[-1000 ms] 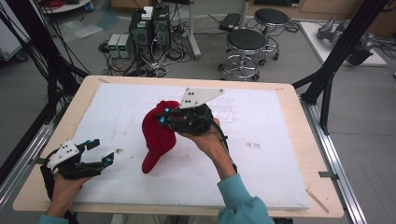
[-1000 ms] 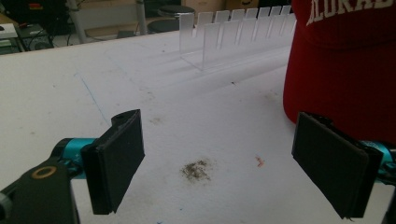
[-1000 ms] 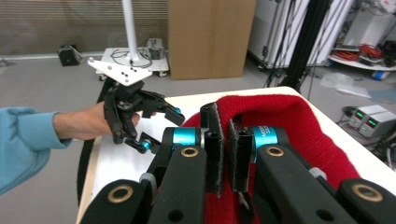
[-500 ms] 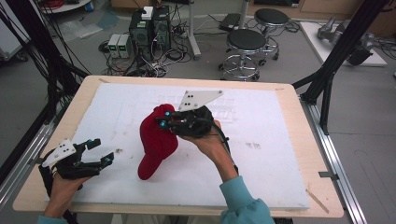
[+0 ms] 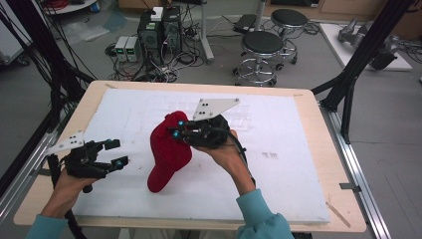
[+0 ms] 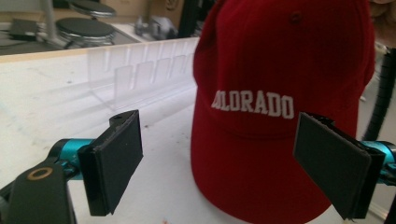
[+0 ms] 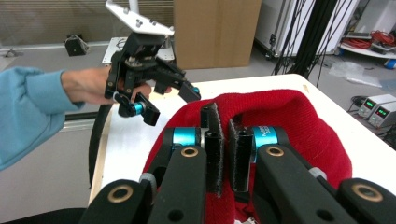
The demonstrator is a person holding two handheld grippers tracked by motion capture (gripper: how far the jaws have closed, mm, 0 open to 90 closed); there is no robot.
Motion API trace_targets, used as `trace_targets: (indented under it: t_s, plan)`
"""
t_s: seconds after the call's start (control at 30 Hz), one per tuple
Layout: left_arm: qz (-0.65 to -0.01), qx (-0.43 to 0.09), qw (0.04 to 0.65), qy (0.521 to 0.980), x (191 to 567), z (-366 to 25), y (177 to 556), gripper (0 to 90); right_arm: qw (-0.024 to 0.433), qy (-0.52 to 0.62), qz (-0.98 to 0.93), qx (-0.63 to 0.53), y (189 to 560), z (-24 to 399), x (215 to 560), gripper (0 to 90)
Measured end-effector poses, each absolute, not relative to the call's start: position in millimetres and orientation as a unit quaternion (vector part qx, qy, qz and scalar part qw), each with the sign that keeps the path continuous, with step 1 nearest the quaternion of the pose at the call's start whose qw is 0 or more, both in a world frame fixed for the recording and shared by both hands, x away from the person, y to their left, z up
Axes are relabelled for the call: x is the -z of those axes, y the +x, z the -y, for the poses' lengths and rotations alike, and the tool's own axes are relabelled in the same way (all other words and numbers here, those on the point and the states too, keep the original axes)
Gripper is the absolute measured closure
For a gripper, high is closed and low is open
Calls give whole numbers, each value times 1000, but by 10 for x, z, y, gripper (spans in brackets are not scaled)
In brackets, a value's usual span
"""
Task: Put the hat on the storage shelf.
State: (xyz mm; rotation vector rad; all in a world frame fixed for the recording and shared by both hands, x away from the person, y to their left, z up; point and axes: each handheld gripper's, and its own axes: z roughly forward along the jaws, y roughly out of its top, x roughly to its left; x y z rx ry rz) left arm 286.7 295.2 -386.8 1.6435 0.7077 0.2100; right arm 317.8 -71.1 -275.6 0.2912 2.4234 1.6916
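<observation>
Close up in the left gripper view, the wide-open left tongs (image 6: pixel 219 168) face white letters on the soft red cap (image 5: pixel 168 152), while farther off the right tongs (image 5: pixel 175 130) pinch its cloth, holding it up on the white bench (image 5: pixel 288 174).

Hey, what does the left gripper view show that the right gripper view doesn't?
Left gripper view alone: white lettering on the front of the red cap, and the left gripper with jaws open and nothing between them. Right gripper view alone: the right gripper shut on the cap's fabric, a hand in a blue sleeve, and a cardboard box. Both: the red cap and the white table surface.
</observation>
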Motion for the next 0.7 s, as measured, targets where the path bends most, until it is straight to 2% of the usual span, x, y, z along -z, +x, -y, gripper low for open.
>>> trace_targets:
  t_s: [0.7]
  plan:
    - [-223,-23,598,769,3246,-2359,3273,145,86,94,-818,-561,3194,786,2777,872]
